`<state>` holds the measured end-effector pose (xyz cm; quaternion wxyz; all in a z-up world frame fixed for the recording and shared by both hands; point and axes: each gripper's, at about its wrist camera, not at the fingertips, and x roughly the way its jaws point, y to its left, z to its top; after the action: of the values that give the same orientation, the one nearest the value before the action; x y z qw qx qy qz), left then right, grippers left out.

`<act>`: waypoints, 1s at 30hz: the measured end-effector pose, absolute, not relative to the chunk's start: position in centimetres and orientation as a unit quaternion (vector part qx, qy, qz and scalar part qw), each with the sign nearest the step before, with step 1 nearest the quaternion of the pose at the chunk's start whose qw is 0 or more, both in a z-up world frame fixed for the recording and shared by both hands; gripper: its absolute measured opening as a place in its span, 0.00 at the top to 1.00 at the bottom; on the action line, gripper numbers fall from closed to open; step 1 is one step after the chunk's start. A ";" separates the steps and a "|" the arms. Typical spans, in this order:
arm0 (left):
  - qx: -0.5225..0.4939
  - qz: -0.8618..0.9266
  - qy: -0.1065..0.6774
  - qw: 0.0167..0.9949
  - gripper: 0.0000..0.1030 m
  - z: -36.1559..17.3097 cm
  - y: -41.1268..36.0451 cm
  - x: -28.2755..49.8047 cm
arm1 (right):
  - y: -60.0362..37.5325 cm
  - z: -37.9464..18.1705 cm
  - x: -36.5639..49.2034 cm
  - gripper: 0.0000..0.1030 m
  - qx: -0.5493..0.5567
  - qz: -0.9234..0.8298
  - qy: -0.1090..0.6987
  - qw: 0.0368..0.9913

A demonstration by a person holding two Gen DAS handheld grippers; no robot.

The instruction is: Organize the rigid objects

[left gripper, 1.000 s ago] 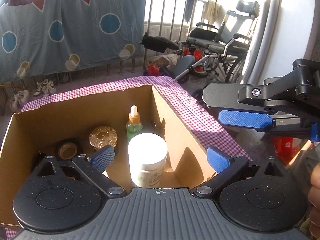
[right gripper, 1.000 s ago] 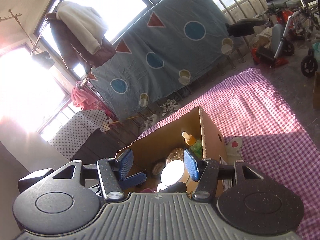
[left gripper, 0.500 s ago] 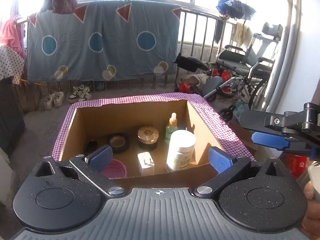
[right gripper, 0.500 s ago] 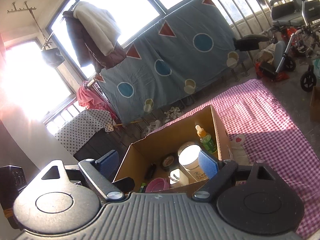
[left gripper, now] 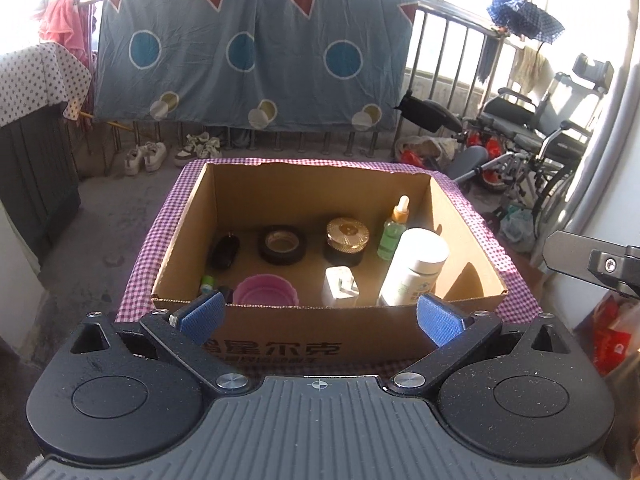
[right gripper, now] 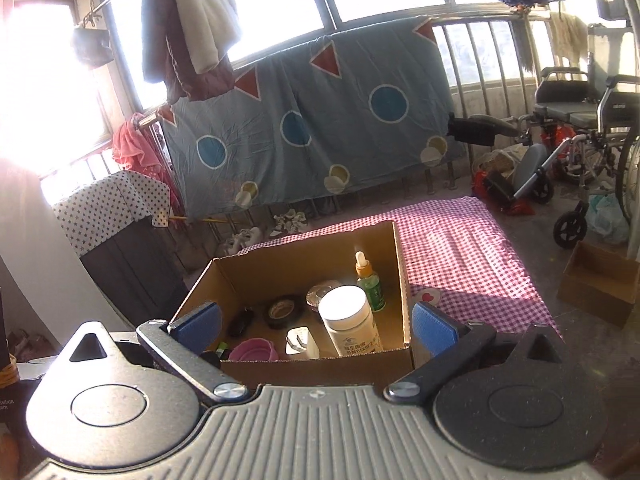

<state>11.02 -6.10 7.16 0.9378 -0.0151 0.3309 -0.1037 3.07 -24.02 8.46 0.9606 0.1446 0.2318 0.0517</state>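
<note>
Blue quilt (left gripper: 256, 56) over railing; wheelchair (left gripper: 548, 136) right; sneakers (left gripper: 146, 156) below.

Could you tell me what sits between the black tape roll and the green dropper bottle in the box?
The gold-lidded jar, shown best in the left wrist view.

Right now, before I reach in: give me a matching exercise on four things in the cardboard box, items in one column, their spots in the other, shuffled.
Things:
1 white jar
2 tape roll
3 pink bowl
4 dropper bottle

Places, in the left wrist view:
a near wall, left of middle
b far right, behind the jar
c near right, tallest
d middle, left of the gold-lidded tin

Pairs: 1-c, 2-d, 3-a, 4-b
</note>
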 end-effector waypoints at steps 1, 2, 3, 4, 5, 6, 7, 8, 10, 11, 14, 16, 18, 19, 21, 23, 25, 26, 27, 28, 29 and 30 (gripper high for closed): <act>-0.010 -0.092 0.331 0.939 0.00 6.9 -6.0 11.1 | -23.8 8.3 3.1 0.00 0.136 0.046 0.234 0.961; -0.003 -0.079 0.329 0.941 0.00 6.6 -5.8 11.0 | -23.4 8.1 3.2 0.00 0.125 0.039 0.239 0.962; -0.001 -0.073 0.329 0.942 0.00 6.4 -5.6 11.1 | -23.1 7.8 3.4 0.00 0.113 0.032 0.243 0.963; -0.002 -0.066 0.330 0.942 0.00 6.1 -5.1 11.1 | -22.7 7.5 3.7 0.00 0.103 0.027 0.248 0.963; -0.006 -0.065 0.333 0.941 0.00 6.0 -4.8 11.2 | -22.3 7.2 4.0 0.00 0.093 0.021 0.254 0.962; -0.010 -0.065 0.336 0.939 0.00 5.9 -4.6 11.3 | -21.9 6.8 4.4 0.00 0.085 0.014 0.263 0.961; -0.014 -0.064 0.342 0.938 0.00 5.8 -4.2 11.5 | -21.6 6.5 4.9 0.00 0.081 0.009 0.272 0.959; -0.015 -0.062 0.347 0.936 0.00 5.8 -4.2 11.6 | -21.3 6.2 5.3 0.00 0.078 0.007 0.278 0.957; -0.007 -0.060 0.356 0.933 0.00 5.7 -4.2 12.1 | -20.8 5.8 6.1 0.00 0.076 0.007 0.290 0.954; -0.003 -0.058 0.357 0.932 0.00 5.8 -4.1 12.2 | -20.6 5.5 6.6 0.00 0.075 0.004 0.297 0.952; 0.006 -0.053 0.361 0.931 0.00 5.8 -4.1 12.6 | -19.8 4.9 7.7 0.00 0.068 -0.005 0.317 0.946; 0.003 -0.054 0.366 0.929 0.00 5.7 -4.0 13.0 | -19.6 4.6 8.3 0.00 0.060 -0.007 0.324 0.944; 0.007 -0.052 0.369 0.928 0.00 5.7 -4.1 13.3 | -19.3 4.3 8.7 0.00 0.056 -0.008 0.330 0.942; 0.010 -0.051 0.370 0.928 0.00 5.6 -4.1 13.3 | -19.3 4.3 8.9 0.00 0.055 -0.008 0.332 0.942; 0.014 -0.050 0.372 0.927 0.00 5.5 -4.1 13.6 | -19.3 4.2 9.1 0.00 0.054 -0.008 0.335 0.941; 0.015 -0.050 0.375 0.926 0.01 5.5 -4.2 13.8 | -19.3 4.1 9.4 0.00 0.055 -0.009 0.337 0.940; 0.019 -0.049 0.375 0.925 0.01 5.5 -4.2 14.0 | -19.3 4.1 9.7 0.00 0.054 -0.010 0.340 0.939; 0.021 -0.049 0.376 0.925 0.01 5.5 -4.3 14.0 | -19.2 4.1 9.8 0.00 0.053 -0.011 0.340 0.939; 0.024 -0.048 0.376 0.925 0.01 5.5 -4.3 14.0 | -19.2 4.1 9.9 0.00 0.052 -0.012 0.341 0.939; 0.026 -0.048 0.375 0.925 0.01 5.5 -4.3 14.0 | -19.2 4.1 9.9 0.00 0.051 -0.013 0.341 0.938; 0.029 -0.047 0.375 0.925 0.01 5.5 -4.4 14.0 | -19.3 4.0 10.0 0.00 0.051 -0.013 0.342 0.938; 0.030 -0.046 0.375 0.925 0.01 5.5 -4.4 14.0 | -19.3 4.0 10.0 0.00 0.051 -0.014 0.342 0.938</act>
<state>13.99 -4.42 5.51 0.9253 0.0298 0.3752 -0.0462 10.03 -19.32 3.96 0.9381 0.0505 0.3424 -0.0137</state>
